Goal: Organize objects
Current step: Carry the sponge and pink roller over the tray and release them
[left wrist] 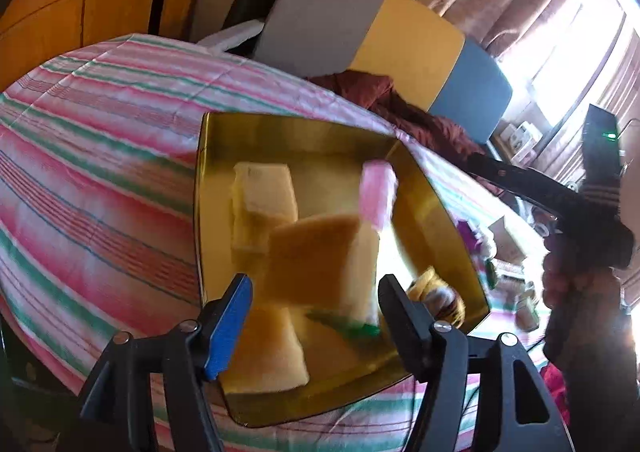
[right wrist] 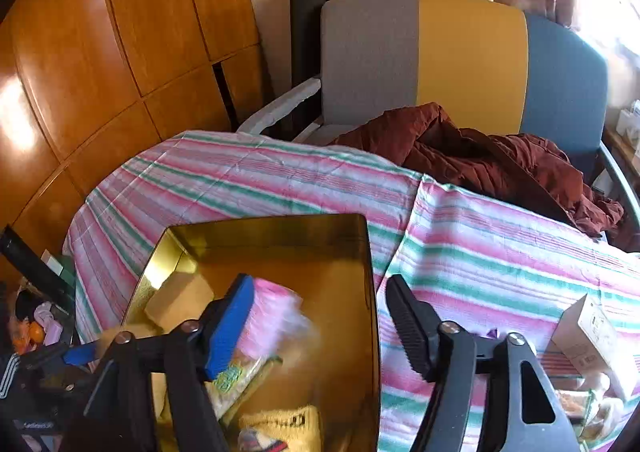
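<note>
A shiny gold tray (left wrist: 224, 140) lies on a pink, green and white striped cloth (left wrist: 100, 156). In the left wrist view it holds a tan sponge (left wrist: 316, 256), a pale yellow sponge (left wrist: 264, 196), a blurred pink packet (left wrist: 378, 192) and a small yellow pouch (left wrist: 436, 292). My left gripper (left wrist: 314, 316) is open and empty just above the tray. The right wrist view shows the tray (right wrist: 280, 228) with the pink packet (right wrist: 272, 316) and a yellow pouch (right wrist: 280, 424). My right gripper (right wrist: 320, 328) is open above the tray's right side, with the pink packet below its blue finger.
A grey, yellow and blue chair (right wrist: 460, 64) with a dark red garment (right wrist: 500, 160) stands behind the table. A cardboard box (right wrist: 588, 332) and small packets (right wrist: 592, 400) lie on the cloth at right. Wooden panels (right wrist: 120, 52) fill the left. The other handheld gripper (left wrist: 560, 204) shows at right.
</note>
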`<control>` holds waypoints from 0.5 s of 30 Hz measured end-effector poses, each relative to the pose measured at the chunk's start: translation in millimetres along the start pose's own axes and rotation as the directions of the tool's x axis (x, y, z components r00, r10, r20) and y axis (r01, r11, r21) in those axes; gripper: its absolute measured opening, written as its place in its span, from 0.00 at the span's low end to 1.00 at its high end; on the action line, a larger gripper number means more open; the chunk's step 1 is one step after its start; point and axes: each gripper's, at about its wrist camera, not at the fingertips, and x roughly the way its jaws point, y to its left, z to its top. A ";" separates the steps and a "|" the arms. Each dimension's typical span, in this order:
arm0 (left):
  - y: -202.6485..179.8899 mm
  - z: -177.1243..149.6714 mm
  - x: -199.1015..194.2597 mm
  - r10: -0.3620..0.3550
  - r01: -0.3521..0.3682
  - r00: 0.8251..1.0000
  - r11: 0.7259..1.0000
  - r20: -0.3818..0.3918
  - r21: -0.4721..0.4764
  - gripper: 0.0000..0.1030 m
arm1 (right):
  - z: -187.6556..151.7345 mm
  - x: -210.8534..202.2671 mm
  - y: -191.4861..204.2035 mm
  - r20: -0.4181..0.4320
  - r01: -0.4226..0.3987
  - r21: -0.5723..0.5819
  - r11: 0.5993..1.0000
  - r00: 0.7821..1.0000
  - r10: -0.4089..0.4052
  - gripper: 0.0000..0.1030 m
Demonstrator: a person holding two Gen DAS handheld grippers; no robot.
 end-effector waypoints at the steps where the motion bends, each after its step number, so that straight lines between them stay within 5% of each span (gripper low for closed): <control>1: 0.1 -2.4 0.4 0.002 -0.002 1.000 1.000 -0.002 -0.002 0.64 | -6.5 -1.9 1.3 -0.007 -0.002 -0.004 1.000 1.000 0.002 0.78; 11: -15.2 -18.8 -11.1 0.047 -0.047 0.999 0.999 0.017 0.026 0.64 | -59.1 -20.6 15.3 -0.024 -0.014 -0.016 1.000 1.000 0.013 0.99; 15: -24.3 -21.8 -18.7 0.100 -0.102 0.993 0.994 0.058 0.036 0.64 | -71.3 -28.8 22.8 -0.010 -0.019 -0.023 1.000 1.000 0.019 1.00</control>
